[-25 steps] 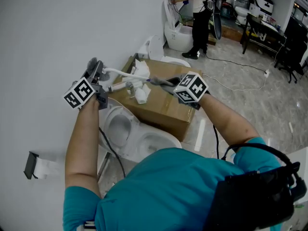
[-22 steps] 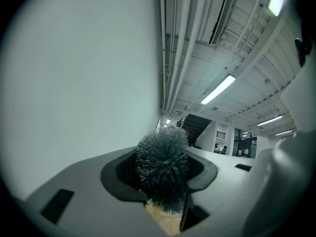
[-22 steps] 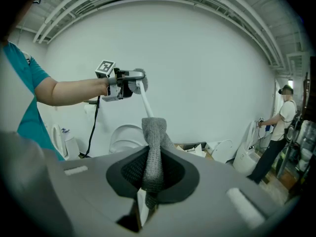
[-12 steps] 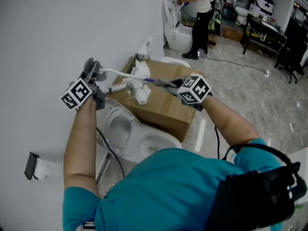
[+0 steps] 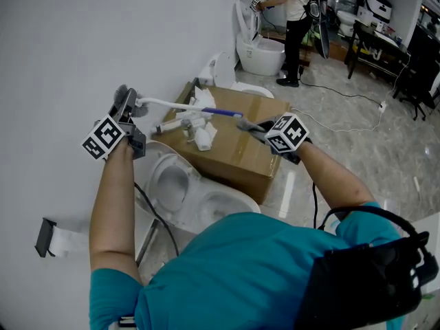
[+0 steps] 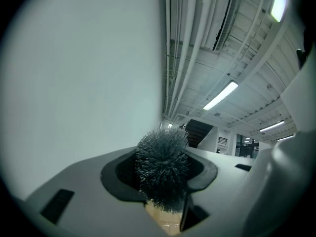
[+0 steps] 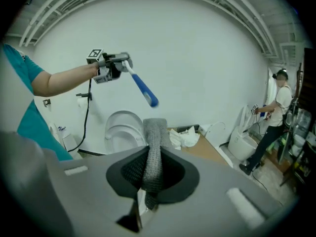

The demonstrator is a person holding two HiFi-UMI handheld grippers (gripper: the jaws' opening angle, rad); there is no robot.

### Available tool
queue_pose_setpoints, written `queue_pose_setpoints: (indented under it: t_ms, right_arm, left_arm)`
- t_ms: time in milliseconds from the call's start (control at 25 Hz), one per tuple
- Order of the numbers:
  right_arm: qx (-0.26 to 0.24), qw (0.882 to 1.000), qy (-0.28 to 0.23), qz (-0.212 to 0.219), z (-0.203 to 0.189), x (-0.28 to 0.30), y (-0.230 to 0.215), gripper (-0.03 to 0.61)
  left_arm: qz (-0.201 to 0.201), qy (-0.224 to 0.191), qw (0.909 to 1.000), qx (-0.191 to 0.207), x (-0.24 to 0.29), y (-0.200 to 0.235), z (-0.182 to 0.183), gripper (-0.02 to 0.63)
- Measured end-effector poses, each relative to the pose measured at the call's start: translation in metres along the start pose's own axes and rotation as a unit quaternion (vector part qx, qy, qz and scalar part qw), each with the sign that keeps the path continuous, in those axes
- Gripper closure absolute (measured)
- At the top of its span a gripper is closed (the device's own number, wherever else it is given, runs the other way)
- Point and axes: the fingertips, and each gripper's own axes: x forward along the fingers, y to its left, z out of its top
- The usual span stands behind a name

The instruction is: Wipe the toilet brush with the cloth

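The toilet brush (image 5: 180, 105) hangs in the air, held by its bristle head (image 6: 163, 164), which is clamped between the jaws of the left tool (image 5: 128, 104). From that tool the white handle runs out level toward the right tool (image 5: 254, 124) and ends in a blue grip (image 5: 223, 113). The right tool's jaws are closed on a grey cloth (image 7: 152, 152), a folded strip of which stands up past the jaw tips. The blue grip's end sits near and just above the cloth; in the right gripper view a small gap shows between them, so they are not touching.

Below both tools lies a cardboard box (image 5: 240, 146) with crumpled white rags (image 5: 203, 135) on its top, under the brush handle. Beneath the left tool and against the box's near side is a white toilet (image 5: 172, 181) with its seat open. A white wall (image 5: 62, 47) stands beyond the left tool. Well beyond the right tool, a person (image 5: 297, 19) stands at another toilet (image 5: 258, 52).
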Motion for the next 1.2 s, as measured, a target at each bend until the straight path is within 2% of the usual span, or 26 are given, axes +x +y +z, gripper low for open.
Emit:
queue_pose_setpoints:
  t_ms: [80, 160, 240, 360, 440, 560, 720, 960, 1080, 1200]
  right_arm:
    - [0.022, 1.0, 0.017, -0.012, -0.026, -0.003, -0.012, 0.558]
    - [0.058, 0.998, -0.001, -0.013, -0.035, -0.013, -0.019, 0.56]
    - [0.107, 0.992, -0.06, -0.001, -0.023, -0.029, -0.02, 0.56]
    - [0.175, 0.971, -0.164, 0.02, 0.002, -0.057, -0.016, 0.56]
    - [0.196, 0.958, -0.208, 0.026, 0.011, -0.068, -0.011, 0.56]
    - [0.197, 0.953, -0.227, 0.019, 0.012, -0.069, -0.003, 0.558]
    - [0.205, 0.949, -0.24, 0.015, 0.015, -0.061, 0.006, 0.56]
    - [0.214, 0.941, -0.262, 0.02, 0.03, -0.05, 0.017, 0.56]
    - [0.203, 0.946, -0.253, 0.021, 0.029, -0.04, 0.025, 0.56]
    - [0.198, 0.949, -0.244, 0.023, 0.027, -0.03, 0.031, 0.561]
  left_arm:
    - [0.004, -0.004, 1.0, -0.002, -0.005, 0.006, 0.005, 0.428]
    - [0.01, -0.003, 0.9999, 0.003, -0.014, 0.011, 0.006, 0.428]
    - [0.02, 0.0, 0.9996, 0.021, -0.029, 0.016, 0.0, 0.428]
    - [0.034, 0.009, 0.996, 0.082, -0.055, 0.015, -0.021, 0.428]
    - [0.027, 0.026, 0.9925, 0.116, -0.07, 0.006, -0.046, 0.428]
    - [0.022, 0.056, 0.985, 0.162, -0.093, -0.004, -0.091, 0.426]
    - [0.036, 0.099, 0.9679, 0.228, -0.122, -0.005, -0.147, 0.426]
    - [0.075, 0.139, 0.9538, 0.256, -0.166, 0.015, -0.192, 0.425]
    - [0.088, 0.154, 0.9443, 0.277, -0.184, 0.023, -0.203, 0.425]
    - [0.091, 0.155, 0.9432, 0.279, -0.193, 0.024, -0.206, 0.425]
